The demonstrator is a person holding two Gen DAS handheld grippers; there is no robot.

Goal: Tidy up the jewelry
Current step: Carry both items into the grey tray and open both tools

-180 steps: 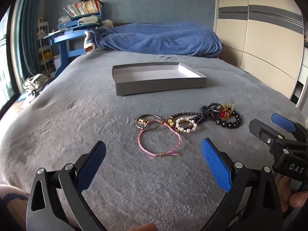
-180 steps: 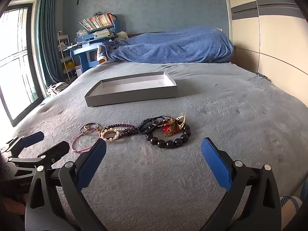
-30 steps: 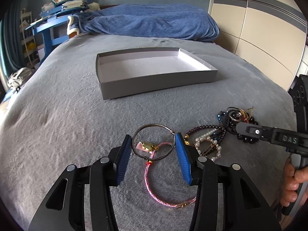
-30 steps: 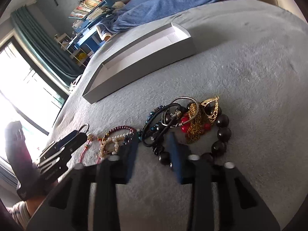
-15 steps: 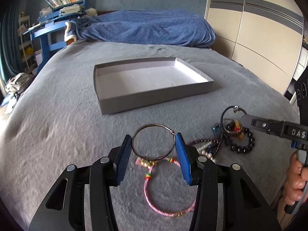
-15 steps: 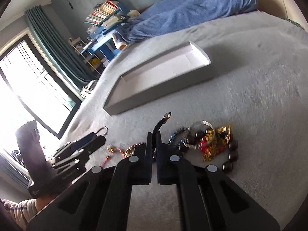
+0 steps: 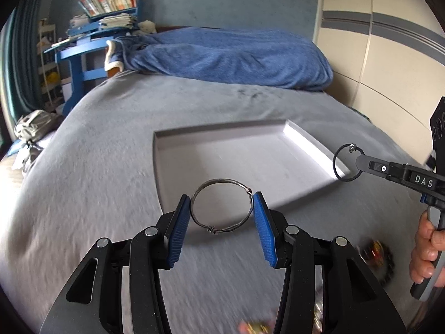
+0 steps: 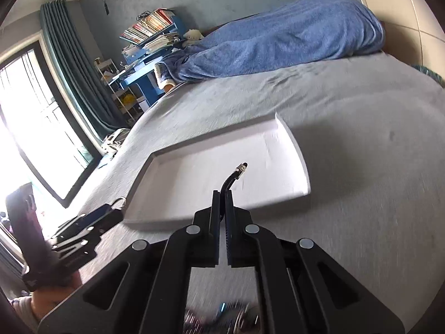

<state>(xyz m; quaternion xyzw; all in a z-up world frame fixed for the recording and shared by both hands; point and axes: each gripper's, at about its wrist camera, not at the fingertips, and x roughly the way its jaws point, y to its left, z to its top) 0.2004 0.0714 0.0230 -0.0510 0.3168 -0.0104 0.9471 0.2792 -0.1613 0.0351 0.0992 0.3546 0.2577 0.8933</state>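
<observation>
both rings have risen off the bed; left gripper (image 7: 222, 217) clenches the wire bangle (image 7: 221, 205) flat, right gripper (image 8: 222, 208) pinches the black ring (image 8: 233, 178) upright, tray (image 7: 311, 142) ahead.

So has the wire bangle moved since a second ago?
Yes. The wire bangle, clamped in the left gripper, has been lifted off the bed and carried forward, now up at the tray's near edge.

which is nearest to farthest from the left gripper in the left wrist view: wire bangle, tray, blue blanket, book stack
1. Wire bangle, held between the left gripper's pads.
2. Tray, just ahead on the bed.
3. Blue blanket, at the bed's far end.
4. Book stack, far left, against the wall.
</observation>
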